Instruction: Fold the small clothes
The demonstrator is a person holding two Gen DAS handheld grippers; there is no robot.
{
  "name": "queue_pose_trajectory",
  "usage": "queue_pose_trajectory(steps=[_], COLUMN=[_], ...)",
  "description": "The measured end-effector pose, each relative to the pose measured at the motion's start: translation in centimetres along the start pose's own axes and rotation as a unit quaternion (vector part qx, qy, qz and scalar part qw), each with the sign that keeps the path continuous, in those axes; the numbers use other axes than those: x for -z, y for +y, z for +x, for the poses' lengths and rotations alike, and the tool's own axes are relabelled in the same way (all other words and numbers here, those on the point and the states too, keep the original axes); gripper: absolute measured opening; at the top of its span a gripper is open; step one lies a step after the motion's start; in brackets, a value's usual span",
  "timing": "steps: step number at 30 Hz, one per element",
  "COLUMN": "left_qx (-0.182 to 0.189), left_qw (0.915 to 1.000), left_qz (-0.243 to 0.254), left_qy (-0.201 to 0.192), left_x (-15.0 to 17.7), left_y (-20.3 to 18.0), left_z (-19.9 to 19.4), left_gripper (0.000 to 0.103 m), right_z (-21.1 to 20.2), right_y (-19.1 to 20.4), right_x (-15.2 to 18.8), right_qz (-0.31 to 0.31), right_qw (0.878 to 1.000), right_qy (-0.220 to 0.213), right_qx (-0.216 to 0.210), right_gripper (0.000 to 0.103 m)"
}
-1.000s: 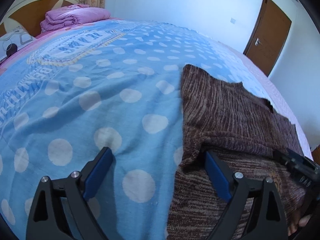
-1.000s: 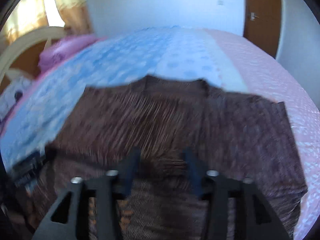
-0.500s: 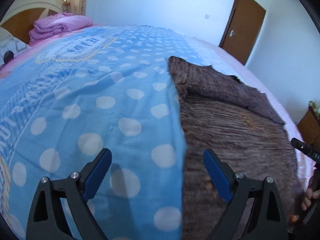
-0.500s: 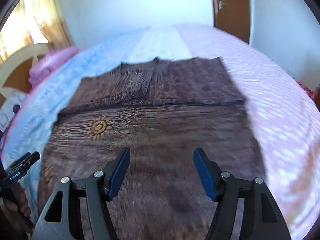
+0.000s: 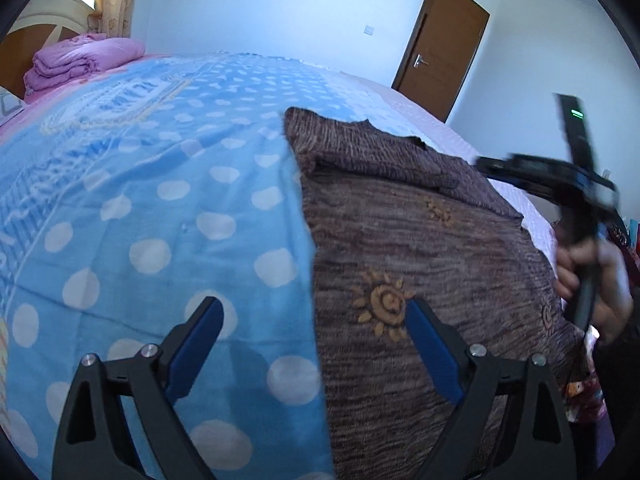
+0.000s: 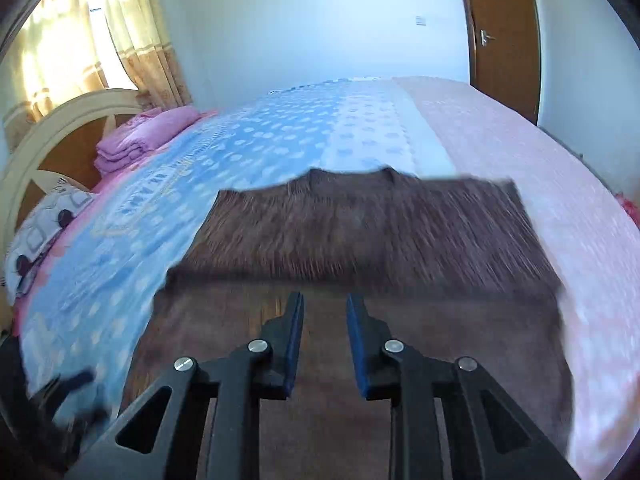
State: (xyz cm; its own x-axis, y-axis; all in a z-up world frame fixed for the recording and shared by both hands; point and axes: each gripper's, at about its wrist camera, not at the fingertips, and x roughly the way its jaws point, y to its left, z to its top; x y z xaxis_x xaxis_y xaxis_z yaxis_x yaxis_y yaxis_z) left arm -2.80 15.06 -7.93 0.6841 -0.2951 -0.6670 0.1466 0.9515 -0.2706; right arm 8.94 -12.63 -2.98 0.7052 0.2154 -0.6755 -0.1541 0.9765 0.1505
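A brown knitted garment [image 5: 420, 256] with orange sun motifs lies flat on the bed, its far part folded over into a band. It also shows blurred in the right wrist view [image 6: 360, 240]. My left gripper [image 5: 316, 344] is wide open and empty, above the garment's left edge. My right gripper [image 6: 324, 340] hovers above the garment's near part with its jaws narrowed to a small gap and nothing between them. The right gripper also shows in the left wrist view [image 5: 576, 184], raised in a hand at the right.
The bed has a blue dotted sheet [image 5: 160, 200] on the left and a pink cover [image 6: 540, 168] on the right. Folded purple bedding [image 5: 80, 60] lies by the headboard [image 6: 48, 136]. A wooden door [image 5: 444, 40] stands beyond the bed.
Both grippers have pulled back and up from the garment. The right gripper's jaws opened wide and have since narrowed again. The garment's far part now lies folded over.
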Motion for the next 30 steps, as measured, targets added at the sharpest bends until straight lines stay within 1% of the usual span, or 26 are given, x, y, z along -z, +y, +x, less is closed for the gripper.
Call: queue_pose_trajectory(steps=[3, 5, 6, 7, 8, 9, 10, 12, 13, 15, 16, 18, 19, 20, 21, 22, 23, 25, 27, 29, 30], left_qx=[-0.015, -0.023, -0.027, -0.039, -0.053, -0.066, -0.070, -0.058, -0.052, -0.055, -0.064, -0.083, -0.085, -0.081, -0.093, -0.115, -0.130, -0.114, -0.115, -0.137, -0.146], left_qw=[0.9998, 0.9994, 0.9992, 0.9987, 0.9980, 0.9971, 0.9969, 0.9977, 0.9976, 0.9970, 0.9964, 0.9946, 0.9941, 0.9951, 0.9944, 0.9921, 0.9903, 0.9922, 0.9921, 0.9893, 0.9881], left_qz=[-0.003, -0.007, -0.005, 0.004, 0.009, 0.010, 0.003, -0.022, -0.043, -0.055, -0.052, -0.044, -0.042, -0.037, -0.031, -0.021, -0.012, -0.027, -0.025, -0.009, 0.001], left_qy=[-0.013, -0.026, -0.029, -0.032, -0.034, -0.036, -0.036, -0.028, -0.017, 0.005, 0.020, 0.043, 0.053, 0.045, 0.041, 0.044, 0.047, 0.043, 0.045, 0.051, 0.047], left_x=[-2.9, -5.7, -6.9, -8.7, -9.7, -10.8, -12.1, -13.3, -13.8, -13.6, -13.1, -11.7, -11.0, -10.5, -10.2, -9.9, -9.4, -8.7, -8.2, -7.4, -6.8], left_y=[-0.1, -0.2, -0.4, -0.9, -1.1, -1.3, -1.4, -1.2, -1.0, -0.9, -1.1, -1.3, -1.2, -1.1, -1.0, -0.9, -0.6, 0.3, 0.4, 0.1, -0.2], left_z=[0.6, 1.5, 2.2, 3.5, 4.4, 5.5, 7.1, 9.4, 11.1, 13.5, 14.4, 15.1, 15.1, 14.3, 13.5, 13.2, 13.0, 12.0, 11.4, 10.7, 10.2], left_gripper=[0.095, 0.095, 0.095, 0.095, 0.095, 0.095, 0.095, 0.095, 0.095, 0.094, 0.093, 0.090, 0.090, 0.090, 0.091, 0.091, 0.095, 0.096, 0.096, 0.096, 0.096], right_z=[5.2, 7.9, 9.1, 10.2, 10.5, 10.1, 9.5, 8.6, 8.1, 7.6, 7.5, 7.1, 7.0, 6.9, 6.8, 6.6, 6.5, 6.0, 5.5, 5.3, 5.3], right_y=[-0.2, -0.5, -0.5, -0.4, -0.4, 0.0, 0.3, 0.9, 1.0, 0.8, 0.6, -0.1, -0.5, -0.8, -1.2, -1.5, -1.8, -2.2, -2.4, -2.4, -2.2], right_x=[-2.9, -3.6, -3.5, -3.1, -2.5, -1.9, -1.3, -0.1, 0.5, 1.2, 1.3, 1.5, 1.7, 1.8, 1.9, 2.2, 2.4, 2.9, 3.4, 3.5, 3.5], right_qz=[0.026, 0.026, 0.021, 0.012, 0.004, -0.012, -0.026, -0.046, -0.053, -0.059, -0.052, -0.029, -0.023, -0.016, -0.008, -0.001, 0.008, 0.021, 0.026, 0.024, 0.021], right_qw=[0.999, 0.998, 0.998, 0.997, 0.996, 0.997, 0.997, 0.997, 0.997, 0.997, 0.998, 0.999, 0.999, 0.999, 0.999, 0.999, 0.998, 0.998, 0.998, 0.998, 0.999], right_qy=[0.031, 0.049, 0.061, 0.080, 0.088, 0.074, 0.065, 0.058, 0.050, 0.039, 0.037, 0.038, 0.036, 0.034, 0.034, 0.035, 0.037, 0.036, 0.032, 0.031, 0.033], right_qx=[-0.003, 0.007, 0.007, 0.006, 0.008, 0.013, 0.016, 0.017, 0.017, 0.015, 0.010, -0.005, -0.012, -0.020, -0.027, -0.034, -0.041, -0.051, -0.051, -0.044, -0.035], right_gripper=[0.023, 0.023, 0.023, 0.023, 0.023, 0.024, 0.023, 0.024, 0.024, 0.024, 0.024, 0.024, 0.024, 0.024, 0.024, 0.024, 0.024, 0.024, 0.024, 0.024, 0.024])
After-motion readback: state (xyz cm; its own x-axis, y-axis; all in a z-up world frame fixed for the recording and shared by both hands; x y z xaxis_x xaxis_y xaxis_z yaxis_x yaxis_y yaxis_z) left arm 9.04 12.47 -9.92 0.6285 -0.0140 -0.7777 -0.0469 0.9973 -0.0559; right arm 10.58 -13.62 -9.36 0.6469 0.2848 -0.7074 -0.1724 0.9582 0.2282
